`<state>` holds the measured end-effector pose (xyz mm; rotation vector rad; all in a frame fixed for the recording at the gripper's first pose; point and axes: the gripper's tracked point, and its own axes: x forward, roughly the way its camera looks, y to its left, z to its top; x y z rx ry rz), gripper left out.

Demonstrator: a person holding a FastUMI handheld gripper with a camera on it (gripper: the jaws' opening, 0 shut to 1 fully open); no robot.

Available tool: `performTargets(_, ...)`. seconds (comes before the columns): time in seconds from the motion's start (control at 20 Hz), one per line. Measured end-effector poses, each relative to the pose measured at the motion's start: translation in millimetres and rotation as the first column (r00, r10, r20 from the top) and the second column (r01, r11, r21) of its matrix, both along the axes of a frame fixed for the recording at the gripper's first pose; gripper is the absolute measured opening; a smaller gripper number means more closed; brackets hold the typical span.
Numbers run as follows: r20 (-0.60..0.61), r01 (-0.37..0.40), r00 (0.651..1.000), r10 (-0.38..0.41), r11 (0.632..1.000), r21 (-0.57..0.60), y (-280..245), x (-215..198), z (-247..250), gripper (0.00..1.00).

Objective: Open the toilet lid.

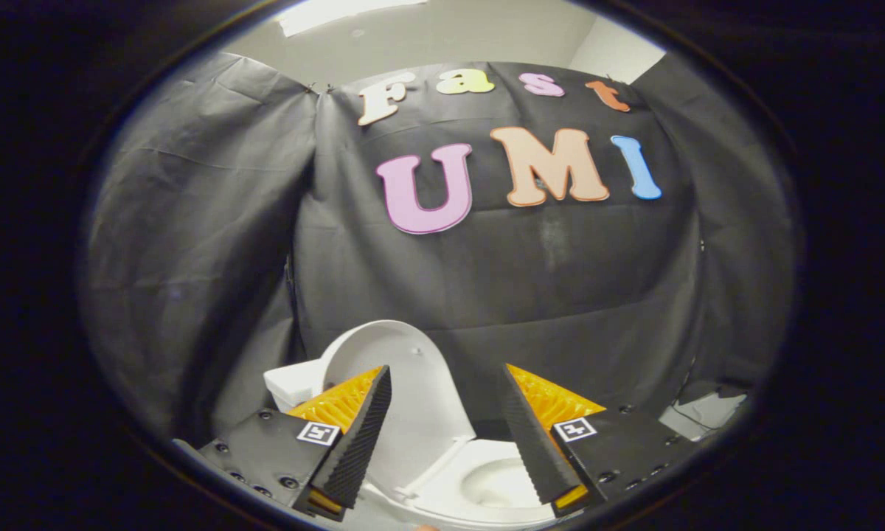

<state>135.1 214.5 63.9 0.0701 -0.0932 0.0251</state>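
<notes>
Lid: toilet lid (402,369) stands raised behind the bowl (498,479).
Gripper: gripper (446,387) wide, holding nothing.
Progress: apparently done.

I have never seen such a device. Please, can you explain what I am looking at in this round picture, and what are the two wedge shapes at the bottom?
The picture comes from a wide-angle camera mounted on a hand-held grasping tool, looking forward along its two fingers. The two wedge shapes are those fingers; they stand apart, open, and hold nothing. Just beyond and below them is a white toilet. Its lid stands raised, leaning back toward the tank, so the bowl is uncovered. Behind it hangs the black cloth wall of the booth. A person carries the tool by hand; there is no robot arm.
</notes>
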Motion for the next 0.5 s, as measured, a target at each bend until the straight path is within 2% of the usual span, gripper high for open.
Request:
performTargets(0.2,-0.008,0.029,1.000,-0.029,0.999,-0.024,-48,-15,-1,0.90)
performTargets(0.25,-0.009,0.020,1.000,-0.021,0.999,-0.032,-56,-18,-2,0.88)
performTargets(0.4,-0.035,0.056,0.998,-0.059,0.996,-0.068,-97,-30,-10,0.83)
performTargets(0.5,-0.034,0.033,0.999,-0.035,0.997,-0.064,-112,-39,-11,0.81)
